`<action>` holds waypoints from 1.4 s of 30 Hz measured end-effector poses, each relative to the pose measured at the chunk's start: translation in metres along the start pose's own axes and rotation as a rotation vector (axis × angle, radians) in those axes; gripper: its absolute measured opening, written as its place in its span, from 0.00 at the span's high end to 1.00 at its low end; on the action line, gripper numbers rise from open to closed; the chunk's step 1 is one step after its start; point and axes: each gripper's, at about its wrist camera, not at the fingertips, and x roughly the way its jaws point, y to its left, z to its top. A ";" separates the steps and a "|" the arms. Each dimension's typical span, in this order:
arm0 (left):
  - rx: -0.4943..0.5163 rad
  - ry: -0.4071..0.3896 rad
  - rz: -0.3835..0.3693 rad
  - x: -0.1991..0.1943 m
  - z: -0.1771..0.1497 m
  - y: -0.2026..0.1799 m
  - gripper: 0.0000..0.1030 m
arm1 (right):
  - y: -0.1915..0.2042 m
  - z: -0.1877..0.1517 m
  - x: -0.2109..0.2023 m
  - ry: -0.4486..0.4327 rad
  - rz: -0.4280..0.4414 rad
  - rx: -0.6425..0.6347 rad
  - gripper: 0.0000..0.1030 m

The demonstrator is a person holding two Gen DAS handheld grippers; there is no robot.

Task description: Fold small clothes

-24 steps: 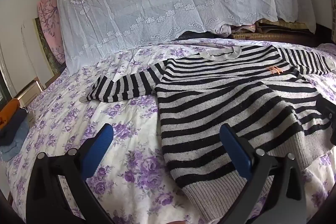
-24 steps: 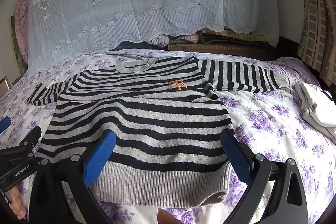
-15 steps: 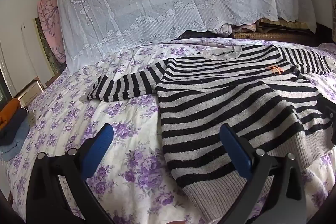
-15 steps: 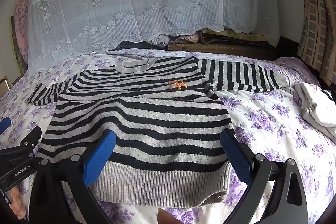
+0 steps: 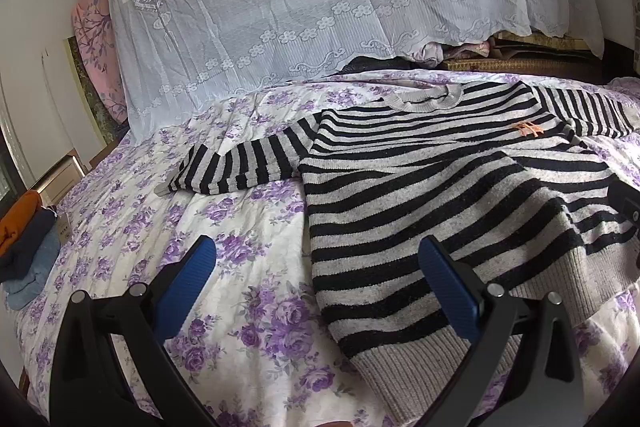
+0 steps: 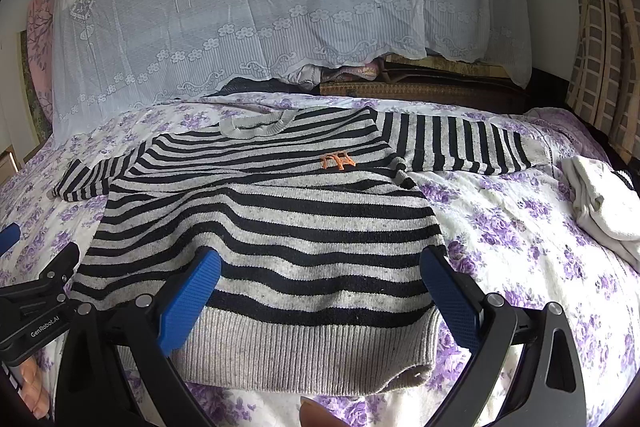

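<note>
**Striped sweater lies flat, no fold started**

Wool in black and grey stripes is spread face up on the bed (image 6: 520, 227): one sweater (image 6: 272, 227), its ribbed hem nearest me, its collar toward the lace sheet (image 6: 260, 7) draped at the far side. Both sleeves stretch straight out, one to each side, and a small orange logo (image 6: 337, 161) shows on the chest. By my reckoning the folding has not begun; the garment is only laid out and smoothed. Left to do, I judge: bring in the two sleeves, then double the body.

The left gripper (image 5: 316, 281) hovers over the quilt and the sweater's left edge, jaws spread wide, nothing between them. The right gripper (image 6: 320, 291) hangs above the hem, likewise fully released and empty; neither pad touches the knit, as far as I can see.

Counting: one sweater, two sleeves, two grippers, four blue pads. One white garment (image 6: 600, 203) sits crumpled at the right of the bed, and a small pile (image 5: 24, 239) of orange, dark and blue cloth waits off the left side.
</note>
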 end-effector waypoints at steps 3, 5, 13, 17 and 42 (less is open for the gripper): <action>0.002 0.001 0.005 0.000 0.000 0.000 0.04 | 0.000 0.000 0.000 0.000 0.000 0.000 0.03; 0.004 0.002 0.009 0.001 0.000 -0.001 0.04 | 0.000 0.000 0.000 0.000 0.000 0.000 0.03; 0.005 0.002 0.008 0.000 0.000 -0.001 0.04 | 0.000 0.000 -0.001 0.000 -0.001 0.000 0.03; 0.007 0.002 0.009 0.000 0.000 -0.001 0.04 | 0.000 0.000 -0.001 0.001 0.000 0.001 0.03; 0.006 0.005 0.009 0.001 0.001 -0.002 0.04 | -0.002 0.001 0.000 0.002 0.002 0.005 0.03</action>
